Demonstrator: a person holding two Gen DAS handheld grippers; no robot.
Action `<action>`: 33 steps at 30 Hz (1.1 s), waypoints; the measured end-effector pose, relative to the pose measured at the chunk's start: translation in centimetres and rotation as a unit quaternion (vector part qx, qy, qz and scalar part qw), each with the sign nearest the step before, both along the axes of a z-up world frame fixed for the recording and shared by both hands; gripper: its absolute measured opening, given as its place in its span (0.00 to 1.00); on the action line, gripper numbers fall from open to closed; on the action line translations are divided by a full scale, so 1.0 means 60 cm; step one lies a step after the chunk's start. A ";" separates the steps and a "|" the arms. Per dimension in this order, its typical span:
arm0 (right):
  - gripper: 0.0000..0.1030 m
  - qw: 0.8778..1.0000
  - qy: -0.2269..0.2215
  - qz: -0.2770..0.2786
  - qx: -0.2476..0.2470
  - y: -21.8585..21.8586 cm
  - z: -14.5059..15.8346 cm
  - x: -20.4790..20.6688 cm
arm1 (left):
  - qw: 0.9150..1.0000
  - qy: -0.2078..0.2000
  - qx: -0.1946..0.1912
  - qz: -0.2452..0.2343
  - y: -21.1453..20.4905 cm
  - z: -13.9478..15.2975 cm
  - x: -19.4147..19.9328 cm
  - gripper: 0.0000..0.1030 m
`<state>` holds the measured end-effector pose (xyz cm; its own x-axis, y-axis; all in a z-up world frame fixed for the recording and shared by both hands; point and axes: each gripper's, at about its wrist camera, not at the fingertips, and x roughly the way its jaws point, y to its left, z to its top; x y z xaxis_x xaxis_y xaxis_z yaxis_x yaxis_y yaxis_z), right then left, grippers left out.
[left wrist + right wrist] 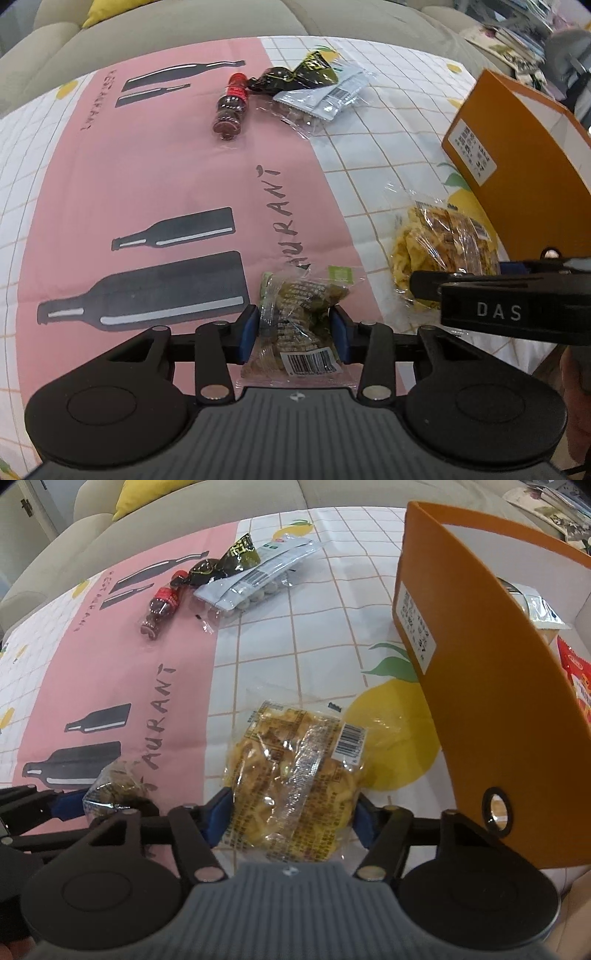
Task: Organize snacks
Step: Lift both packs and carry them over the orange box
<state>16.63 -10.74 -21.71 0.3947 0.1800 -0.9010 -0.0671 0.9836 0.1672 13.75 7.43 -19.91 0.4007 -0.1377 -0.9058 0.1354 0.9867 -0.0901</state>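
Observation:
A clear packet of green-brown snacks (303, 299) lies on the pink placemat (147, 177), and my left gripper (294, 332) is shut on it, blue pads pressing both sides. To its right, a clear bag of yellow crisps (291, 760) rests on the checked tablecloth (317, 627). My right gripper (291, 819) is shut on the bag's near half, with a pad against each edge. The crisps bag (436, 243) also shows in the left wrist view, partly hidden behind the other gripper's black finger. An orange box (480, 701) stands open just right of the bag.
At the far end lie a small cola bottle (231, 107), a dark wrapped snack (295, 75) and a silver-white packet (325, 96). Inside the orange box are a red packet (576, 679) and a white one (535, 605). A beige sofa (184, 22) runs behind the table.

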 end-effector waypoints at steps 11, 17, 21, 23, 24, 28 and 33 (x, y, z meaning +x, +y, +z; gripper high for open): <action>0.56 0.999 -0.031 0.012 0.009 -0.011 0.042 -0.023 | 0.999 -0.010 -0.033 0.035 0.012 0.033 -0.007 0.42; 0.55 0.997 -0.066 0.026 0.019 -0.019 0.085 -0.040 | 0.997 -0.035 -0.051 0.044 0.010 0.073 -0.011 0.42; 0.55 0.995 -0.087 0.032 0.028 -0.029 0.115 -0.054 | 0.996 -0.049 -0.063 0.049 0.003 0.105 -0.014 0.42; 0.55 0.994 -0.096 0.032 0.035 -0.037 0.129 -0.061 | 0.995 -0.055 -0.070 0.049 -0.001 0.119 -0.016 0.42; 0.55 0.994 -0.101 0.032 0.038 -0.042 0.136 -0.065 | 0.994 -0.059 -0.073 0.049 -0.004 0.128 -0.017 0.42; 0.55 0.991 -0.117 0.031 0.051 -0.067 0.166 -0.081 | 0.993 -0.070 -0.083 0.044 -0.021 0.160 -0.016 0.42; 0.55 0.989 -0.127 0.028 0.067 -0.107 0.194 -0.085 | 0.992 -0.082 -0.089 0.028 -0.054 0.200 -0.011 0.42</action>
<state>11.55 -17.18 -10.09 0.5908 0.3192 -0.7410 -0.1779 0.9473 0.2663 13.09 4.16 -7.94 0.5520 -0.2622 -0.7916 0.1074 0.9637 -0.2443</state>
